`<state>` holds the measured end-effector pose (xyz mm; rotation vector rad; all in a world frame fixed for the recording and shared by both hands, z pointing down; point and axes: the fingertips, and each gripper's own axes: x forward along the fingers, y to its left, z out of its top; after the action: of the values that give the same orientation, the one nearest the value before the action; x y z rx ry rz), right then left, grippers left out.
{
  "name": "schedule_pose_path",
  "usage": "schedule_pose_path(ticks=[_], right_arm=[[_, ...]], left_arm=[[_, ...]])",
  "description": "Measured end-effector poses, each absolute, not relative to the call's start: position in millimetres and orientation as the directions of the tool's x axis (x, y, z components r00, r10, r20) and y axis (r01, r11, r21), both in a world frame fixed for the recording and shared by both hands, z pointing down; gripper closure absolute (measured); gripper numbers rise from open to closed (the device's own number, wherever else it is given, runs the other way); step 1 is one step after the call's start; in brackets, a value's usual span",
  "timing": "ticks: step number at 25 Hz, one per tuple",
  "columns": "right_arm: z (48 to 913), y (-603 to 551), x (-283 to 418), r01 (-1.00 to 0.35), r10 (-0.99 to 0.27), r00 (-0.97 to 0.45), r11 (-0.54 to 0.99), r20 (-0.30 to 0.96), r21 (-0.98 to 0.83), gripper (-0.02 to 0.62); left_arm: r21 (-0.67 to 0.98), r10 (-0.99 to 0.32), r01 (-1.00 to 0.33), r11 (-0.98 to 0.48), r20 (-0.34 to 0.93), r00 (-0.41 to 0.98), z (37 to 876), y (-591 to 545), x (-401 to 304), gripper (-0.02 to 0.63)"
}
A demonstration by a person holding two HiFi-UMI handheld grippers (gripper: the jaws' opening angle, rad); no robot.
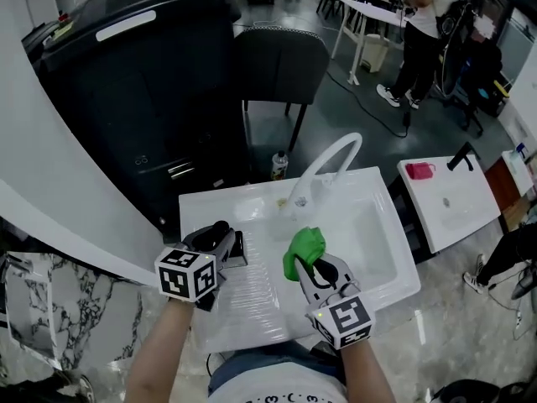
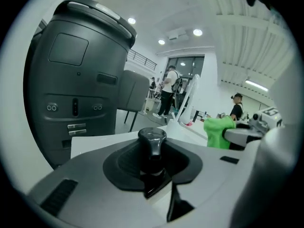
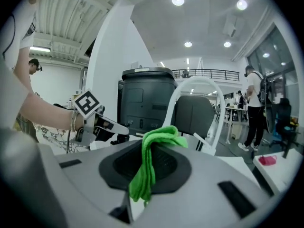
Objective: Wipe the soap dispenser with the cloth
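Note:
My left gripper (image 1: 220,240) is shut on the dark soap dispenser (image 1: 239,247) and holds it above the ribbed drainboard (image 1: 252,288) of the white sink unit. In the left gripper view the dispenser's pump head (image 2: 152,140) stands upright between the jaws. To its right, my right gripper (image 1: 312,267) is shut on a bright green cloth (image 1: 304,248), which bunches above the jaws and hangs down between them (image 3: 153,151). The cloth and the dispenser are a short way apart and do not touch. From the right gripper view the left gripper (image 3: 102,125) shows at the left.
A white arched faucet (image 1: 331,162) rises behind the sink basin (image 1: 373,233). A large black machine (image 1: 134,82) and a dark chair (image 1: 281,65) stand beyond. A second white sink (image 1: 449,200) with a pink item (image 1: 419,170) is at the right. A person (image 1: 428,32) stands far back.

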<state>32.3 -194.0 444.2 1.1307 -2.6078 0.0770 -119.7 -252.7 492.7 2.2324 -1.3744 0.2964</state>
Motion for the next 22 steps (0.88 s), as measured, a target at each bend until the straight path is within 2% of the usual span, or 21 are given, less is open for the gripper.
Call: schedule_pose_path(ticks=[6, 13, 22], right_arm=[[427, -194, 25, -0.704, -0.701, -0.670, 0.705, 0.243, 0.091, 0.546], [433, -179, 2, -0.625, -0.627, -0.734, 0.774, 0.262, 0.103, 0.546], [445, -182, -32, -0.574, -0.561, -0.773, 0.817, 0.296, 0.048, 0.548]], left_arm=[[0.503, -0.647, -0.829, -0.245, 0.552, 0.526, 482, -248, -117, 0.497], [0.609, -0.693, -0.787, -0.104, 0.523, 0.496, 479, -247, -111, 0.497], [0.618, -0.727, -0.783, -0.076, 0.503, 0.467, 464, -249, -93, 0.496]])
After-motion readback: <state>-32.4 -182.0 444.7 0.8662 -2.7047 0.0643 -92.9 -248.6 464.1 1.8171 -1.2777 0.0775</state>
